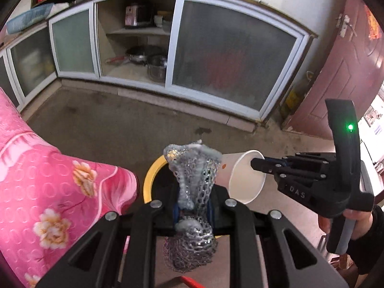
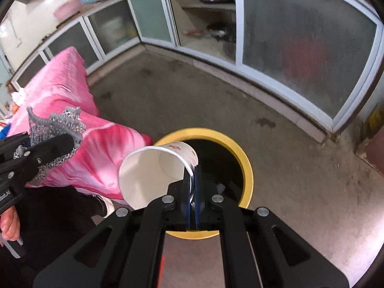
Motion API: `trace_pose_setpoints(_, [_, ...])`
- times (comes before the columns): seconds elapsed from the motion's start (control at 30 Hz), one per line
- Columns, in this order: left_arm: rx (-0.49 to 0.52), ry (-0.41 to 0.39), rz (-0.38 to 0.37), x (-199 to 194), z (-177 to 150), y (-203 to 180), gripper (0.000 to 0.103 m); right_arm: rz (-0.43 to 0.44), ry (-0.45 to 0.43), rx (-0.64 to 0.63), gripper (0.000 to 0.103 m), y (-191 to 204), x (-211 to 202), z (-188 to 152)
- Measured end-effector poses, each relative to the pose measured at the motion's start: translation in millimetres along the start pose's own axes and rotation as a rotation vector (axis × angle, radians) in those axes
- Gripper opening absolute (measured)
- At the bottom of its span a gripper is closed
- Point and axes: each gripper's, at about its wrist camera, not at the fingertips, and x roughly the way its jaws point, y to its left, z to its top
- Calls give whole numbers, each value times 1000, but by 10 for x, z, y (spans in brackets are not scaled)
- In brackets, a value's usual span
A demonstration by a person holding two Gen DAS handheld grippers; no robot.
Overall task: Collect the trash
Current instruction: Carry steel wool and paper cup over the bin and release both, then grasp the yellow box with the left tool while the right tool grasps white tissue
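Note:
My left gripper [image 1: 193,212] is shut on a grey, glittery mesh net [image 1: 194,168], held above a bin with a yellow rim [image 1: 150,180] and black inside. My right gripper [image 2: 192,175] is shut on the wall of a white paper cup [image 2: 153,172], held tilted over the same bin's rim [image 2: 247,163]. In the left wrist view the cup [image 1: 247,180] and right gripper [image 1: 258,164] sit just right of the net. In the right wrist view the left gripper [image 2: 69,141] and net [image 2: 57,122] are at the left.
A pink flowered cloth [image 1: 48,182] covers furniture left of the bin. Low cabinets with frosted sliding doors [image 1: 230,60] line the far wall, one bay open with pots. A dark red door [image 1: 340,72] stands at the right. The floor [image 2: 300,180] is bare concrete.

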Motion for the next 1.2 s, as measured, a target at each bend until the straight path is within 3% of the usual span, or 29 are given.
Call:
trace_pose_setpoints(0.3, [-14, 48, -11, 309, 78, -74, 21, -69, 97, 45, 4, -150, 373, 17])
trace_pose_setpoints(0.37, [-17, 34, -13, 288, 82, -80, 49, -102, 119, 55, 4, -254, 427, -17])
trace_pose_setpoints(0.4, [-23, 19, -2, 272, 80, -78, 78, -119, 122, 56, 6, -296, 427, -34])
trace_pose_setpoints(0.43, [-31, -11, 11, 221, 74, -82, 90, -134, 128, 58, 14, -342, 421, -55])
trace_pose_setpoints(0.47, [-40, -35, 15, 174, 67, -62, 90, -136, 134, 63, 21, -371, 407, -68])
trace_pose_setpoints(0.5, [-57, -39, 4, 135, 66, -24, 92, -130, 135, 81, 38, -431, 375, -88])
trace_pose_setpoints(0.53, [-77, -33, -9, 101, 66, 19, 92, -121, 126, 99, 49, -480, 324, -105])
trace_pose_setpoints(0.7, [-192, -89, -37, -307, -43, 315, 95, -128, 48, 82, 49, -473, -8, -93])
trace_pose_setpoints(0.83, [-250, -154, 9, -712, -187, 580, 95, -89, -30, 38, 55, -296, -270, 11])
trace_pose_setpoints(1.07, [-315, -247, 36, -1206, -359, 892, 95, 17, -140, -60, 56, 309, -671, 255])
trace_pose_setpoints(1.2, [-337, -326, 100, -1666, -558, 1054, 95, 134, -224, -192, 63, 887, -913, 288])
